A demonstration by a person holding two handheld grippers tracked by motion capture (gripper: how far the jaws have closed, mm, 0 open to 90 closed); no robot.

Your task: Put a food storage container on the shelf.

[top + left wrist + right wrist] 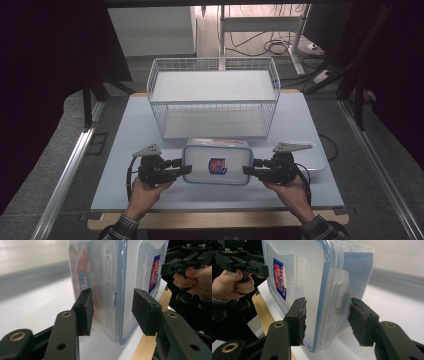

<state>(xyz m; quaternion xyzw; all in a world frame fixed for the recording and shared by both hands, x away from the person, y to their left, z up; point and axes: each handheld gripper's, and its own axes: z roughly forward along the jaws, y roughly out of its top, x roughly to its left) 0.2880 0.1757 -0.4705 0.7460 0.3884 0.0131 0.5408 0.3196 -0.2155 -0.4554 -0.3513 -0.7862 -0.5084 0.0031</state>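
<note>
Flanking a lidded box [216, 162] on the surface [125, 150] before a wire basket [214, 97], the left hand-held gripper [184, 169] and right hand-held gripper [248, 170] straddle its end latches, jaws apart, seemingly poised for a two-sided lift.

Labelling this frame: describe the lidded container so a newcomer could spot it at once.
On the white table, look just in front of the white wire basket. The clear rectangular container sits there between the two grippers; its blue-edged lid with a red-and-blue sticker sets it apart.
</note>
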